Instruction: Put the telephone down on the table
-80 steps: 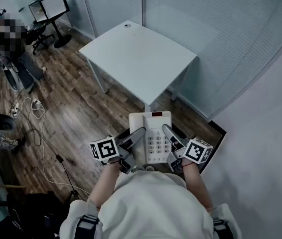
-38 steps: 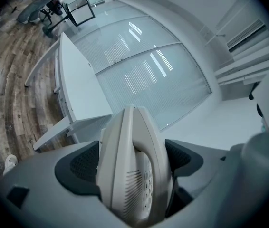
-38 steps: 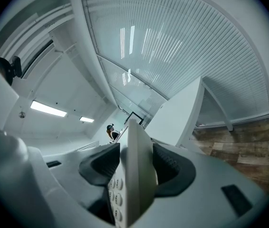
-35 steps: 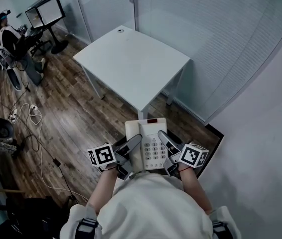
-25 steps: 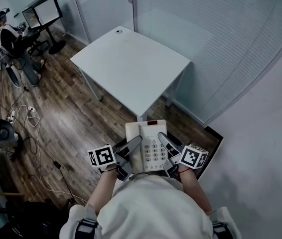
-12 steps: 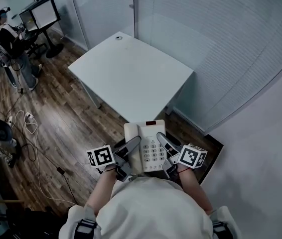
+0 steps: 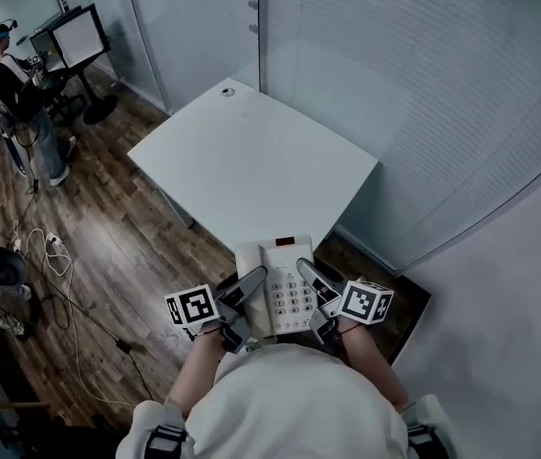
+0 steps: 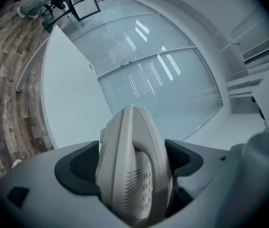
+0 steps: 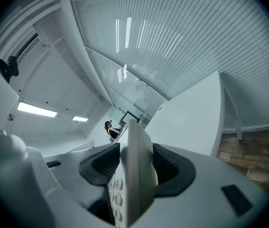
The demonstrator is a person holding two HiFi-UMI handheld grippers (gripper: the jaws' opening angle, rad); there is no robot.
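White telephone [image 7: 286, 254] betw. both tools [image 7: 248, 282] [image 7: 312, 277]

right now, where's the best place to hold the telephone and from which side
By its two long side edges, one gripper coming in from each side. The telephone is a wide, flat slab, so opposed side grips should keep it level. That is how it is held: the left gripper clamps the handset edge and the right gripper clamps the keypad edge.

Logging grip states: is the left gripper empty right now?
No, the left gripper has its jaws clamped on the handset side of the telephone.
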